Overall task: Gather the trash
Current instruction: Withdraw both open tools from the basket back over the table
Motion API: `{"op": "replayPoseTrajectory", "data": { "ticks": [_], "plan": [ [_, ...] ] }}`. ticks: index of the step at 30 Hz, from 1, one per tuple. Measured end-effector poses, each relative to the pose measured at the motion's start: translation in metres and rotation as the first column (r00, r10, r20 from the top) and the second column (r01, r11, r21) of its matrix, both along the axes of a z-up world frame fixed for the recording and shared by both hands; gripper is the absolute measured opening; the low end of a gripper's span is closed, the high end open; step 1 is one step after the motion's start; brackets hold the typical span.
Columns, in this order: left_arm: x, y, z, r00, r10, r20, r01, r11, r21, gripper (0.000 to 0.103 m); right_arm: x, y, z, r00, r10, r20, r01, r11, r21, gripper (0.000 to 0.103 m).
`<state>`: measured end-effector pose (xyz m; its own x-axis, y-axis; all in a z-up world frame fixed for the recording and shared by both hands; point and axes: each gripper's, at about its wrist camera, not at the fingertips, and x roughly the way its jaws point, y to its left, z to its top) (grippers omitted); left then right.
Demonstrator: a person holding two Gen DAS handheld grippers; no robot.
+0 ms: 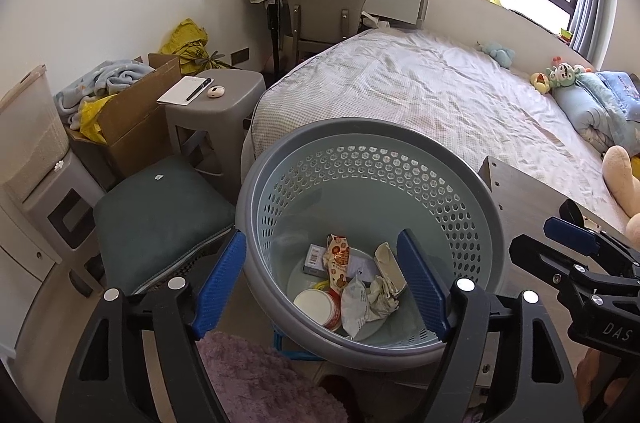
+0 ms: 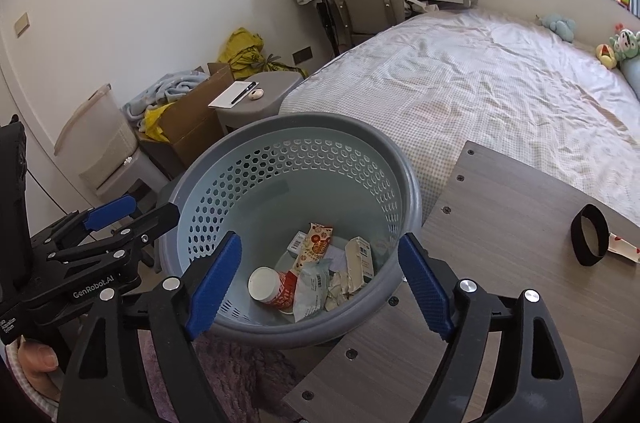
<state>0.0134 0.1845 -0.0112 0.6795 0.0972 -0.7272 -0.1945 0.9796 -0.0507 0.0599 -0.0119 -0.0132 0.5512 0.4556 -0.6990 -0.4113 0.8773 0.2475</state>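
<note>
A grey perforated waste basket (image 1: 360,139) stands beside the bed and also shows in the right wrist view (image 2: 296,127). Inside lie a red-and-white paper cup (image 2: 272,285), snack wrappers (image 2: 316,245), a small box (image 2: 298,241) and crumpled paper (image 2: 340,287). My left gripper (image 1: 324,283) is open and empty, hovering over the basket's near rim. My right gripper (image 2: 320,281) is open and empty, also above the basket. Each gripper shows at the edge of the other's view.
A wooden tabletop (image 2: 500,223) to the right holds a black band (image 2: 590,241) and a small printed wrapper (image 2: 624,247). A bed (image 1: 440,91), a grey stool (image 1: 216,103) with notepad and pen, a cardboard box (image 1: 136,115), a dark cushion (image 1: 160,215) and a pink rug (image 1: 264,379) surround the basket.
</note>
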Motion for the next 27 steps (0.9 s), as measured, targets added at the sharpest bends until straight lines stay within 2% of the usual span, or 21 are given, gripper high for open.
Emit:
{"op": "replayPoseTrajectory", "data": {
  "ticks": [13,27],
  "plan": [
    [0.004,-0.044,0.003,0.996,-0.089,0.007,0.089,0.996,-0.022,0.075,-0.019,-0.069,-0.011,0.991,-0.131,-0.022,0.131,0.991,-0.005,0.084],
    [0.028,-0.137,0.004,0.972,-0.236,-0.012,0.235,0.971,-0.037,0.075,-0.017,-0.200,-0.020,0.948,-0.317,-0.013,0.316,0.947,-0.054,0.084]
  ]
}}
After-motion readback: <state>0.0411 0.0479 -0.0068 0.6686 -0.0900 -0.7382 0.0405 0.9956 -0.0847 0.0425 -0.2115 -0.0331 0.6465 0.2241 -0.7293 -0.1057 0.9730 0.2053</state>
